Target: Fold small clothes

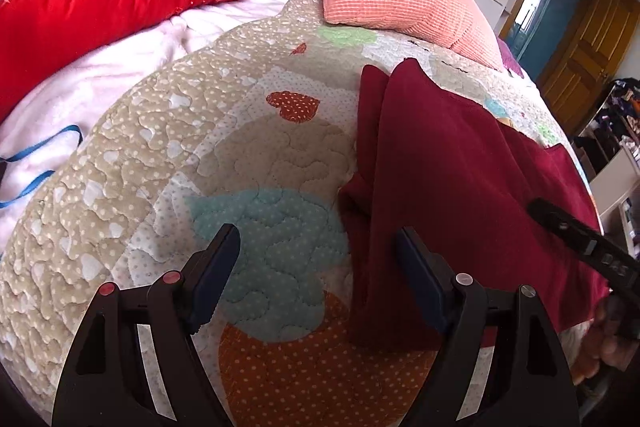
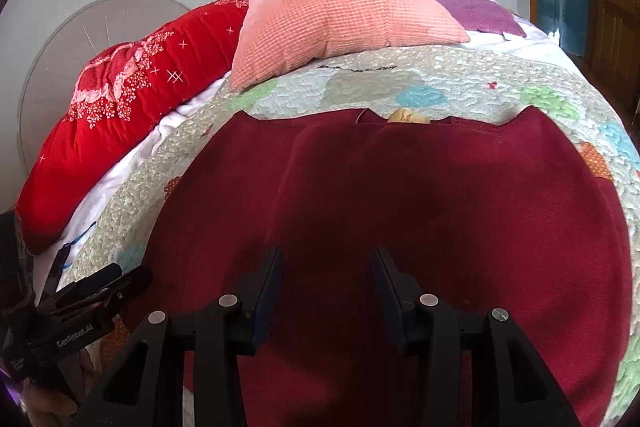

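A dark red garment [image 2: 420, 195] lies flat on the patchwork quilt [image 2: 460, 83], with its left part folded over the middle. In the left wrist view the garment [image 1: 440, 167] lies to the right, with a folded edge running toward me. My left gripper [image 1: 318, 239] is open and empty, low over the quilt [image 1: 256, 155] at the garment's left edge; its right finger [image 1: 416, 267] is over the cloth. My right gripper [image 2: 326, 261] is open and empty, just above the garment's near middle. The left gripper also shows at the lower left of the right wrist view [image 2: 100, 287].
A pink pillow [image 2: 340, 15] and a red floral duvet [image 2: 132, 95] lie at the head of the bed. A white sheet [image 1: 88, 83] with a blue strap [image 1: 40, 163] lies left of the quilt. White wardrobes and a wooden door [image 1: 588, 55] stand beyond the bed.
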### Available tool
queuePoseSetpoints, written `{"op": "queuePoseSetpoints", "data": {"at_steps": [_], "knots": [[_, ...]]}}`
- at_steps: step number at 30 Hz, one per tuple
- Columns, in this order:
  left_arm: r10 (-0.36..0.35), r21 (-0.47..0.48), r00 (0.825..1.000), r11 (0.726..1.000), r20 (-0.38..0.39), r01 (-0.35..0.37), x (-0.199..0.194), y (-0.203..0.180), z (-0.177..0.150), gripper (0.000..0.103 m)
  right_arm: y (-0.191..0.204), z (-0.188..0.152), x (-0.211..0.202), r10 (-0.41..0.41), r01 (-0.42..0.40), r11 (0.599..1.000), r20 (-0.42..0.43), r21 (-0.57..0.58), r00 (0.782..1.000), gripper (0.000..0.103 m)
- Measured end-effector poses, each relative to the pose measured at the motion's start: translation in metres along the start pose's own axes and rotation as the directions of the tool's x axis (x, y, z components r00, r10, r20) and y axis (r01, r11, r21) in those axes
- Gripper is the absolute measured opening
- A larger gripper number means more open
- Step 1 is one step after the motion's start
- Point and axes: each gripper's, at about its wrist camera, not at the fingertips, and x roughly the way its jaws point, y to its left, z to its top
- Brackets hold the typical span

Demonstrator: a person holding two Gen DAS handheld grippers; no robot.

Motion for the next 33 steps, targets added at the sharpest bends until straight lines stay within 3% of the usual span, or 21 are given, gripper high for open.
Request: {"op": "queuePoseSetpoints", "data": {"at_steps": [6, 12, 16, 20, 21, 22, 24, 29, 33], "knots": [[-0.043, -0.027, 0.999, 0.999, -0.004, 0.042, 0.010, 0.006, 0.002, 0.082, 0.019, 0.022, 0.027, -0.032, 0.031, 0.997, -0.021, -0.074, 0.999, 0.045], [-0.058, -0.024, 0.998, 0.998, -0.013, 0.057, 0.012, 0.006, 0.004, 0.084, 0.055, 0.054, 0.030, 0.087, -0.088, 0.995, -0.007, -0.043, 0.996, 0.046], [-0.067, -0.027, 0.998, 0.997, -0.015, 0.067, 0.013, 0.008, 0.005, 0.084, 0.083, 0.070, 0.062, 0.156, -0.156, 0.988, -0.091, -0.001, 0.984, 0.048], [-0.079, -0.032, 0.997, 0.996, -0.021, 0.078, 0.013, 0.010, 0.005, 0.084, 0.097, 0.077, 0.094, 0.126, -0.128, 0.992, -0.146, -0.005, 0.981, 0.048], [-0.083, -0.035, 0.996, 0.996, -0.022, 0.082, 0.013, 0.010, 0.006, 0.084, 0.102, 0.079, 0.097, 0.092, -0.099, 0.994, -0.140, -0.044, 0.986, 0.040], [-0.087, -0.039, 0.996, 0.995, -0.024, 0.086, 0.013, 0.011, 0.006, 0.084, 0.108, 0.080, 0.098, 0.048, -0.062, 0.993, -0.132, -0.099, 0.990, 0.022], [-0.088, -0.041, 0.996, 0.995, -0.025, 0.087, 0.013, 0.011, 0.006, 0.084, 0.112, 0.082, 0.097, 0.048, -0.065, 0.989, -0.122, -0.134, 0.991, 0.008], [-0.085, -0.039, 0.996, 0.996, -0.027, 0.084, 0.014, 0.010, 0.007, 0.084, 0.124, 0.082, 0.093, 0.066, -0.082, 0.981, -0.097, -0.174, 0.993, 0.004], [-0.094, -0.057, 0.995, 0.994, -0.029, 0.092, 0.016, 0.013, 0.008, 0.084, 0.126, 0.078, 0.109, 0.061, -0.083, 0.980, -0.124, -0.178, 0.990, 0.004]]}}
